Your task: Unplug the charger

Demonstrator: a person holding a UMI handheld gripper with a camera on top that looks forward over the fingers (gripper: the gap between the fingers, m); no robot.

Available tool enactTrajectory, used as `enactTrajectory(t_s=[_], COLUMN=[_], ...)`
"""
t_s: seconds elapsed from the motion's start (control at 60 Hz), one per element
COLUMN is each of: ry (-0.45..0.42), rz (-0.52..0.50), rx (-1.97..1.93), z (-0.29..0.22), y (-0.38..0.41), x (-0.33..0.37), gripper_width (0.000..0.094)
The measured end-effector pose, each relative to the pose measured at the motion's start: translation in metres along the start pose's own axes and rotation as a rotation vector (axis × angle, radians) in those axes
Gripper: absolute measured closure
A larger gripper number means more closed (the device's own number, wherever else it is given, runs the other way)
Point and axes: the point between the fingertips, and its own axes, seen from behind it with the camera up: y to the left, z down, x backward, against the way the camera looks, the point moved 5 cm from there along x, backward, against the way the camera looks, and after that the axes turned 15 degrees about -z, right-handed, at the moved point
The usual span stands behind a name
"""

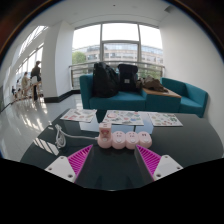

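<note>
A row of pale pink, rounded pieces [118, 140] lies on the dark table [185, 140], just ahead of my fingertips; I cannot tell whether it is a power strip or plugs. A white charger-like block with a coiled white cable [57, 134] lies on the table to the left of the row. My gripper [114, 152] is open and empty. Its pink pads [80, 160] stand wide apart, to either side of and just short of the pink row. No finger touches anything.
Printed sheets [122, 118] lie across the far side of the table. Beyond it stands a teal sofa [185, 97] with dark bags [113, 78] on it, under large windows. A person [36, 78] stands far off to the left on the shiny floor.
</note>
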Motion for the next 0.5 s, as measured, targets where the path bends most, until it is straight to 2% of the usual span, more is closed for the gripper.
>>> enactTrajectory(t_s=[0.117, 0.167, 0.25, 0.3, 0.383, 0.417, 0.5], ry=[0.010, 0.000, 0.010, 0.000, -0.017, -0.028, -0.050], rz=[0.013, 0.012, 0.028, 0.043, 0.090, 0.076, 0.083], rx=[0.000, -0.005, 0.001, 0.008, 0.032, 0.035, -0.022], z=[-0.024, -0.020, -0.020, -0.022, -0.025, -0.026, -0.029], y=[0.002, -0.005, -0.008, -0.012, -0.022, -0.016, -0.017], x=[-0.049, -0.086, -0.111, -0.138, -0.145, -0.147, -0.150], gripper_width=[0.0116, 0.0124, 0.0181, 0.0292, 0.0571, 0.0625, 0.0680])
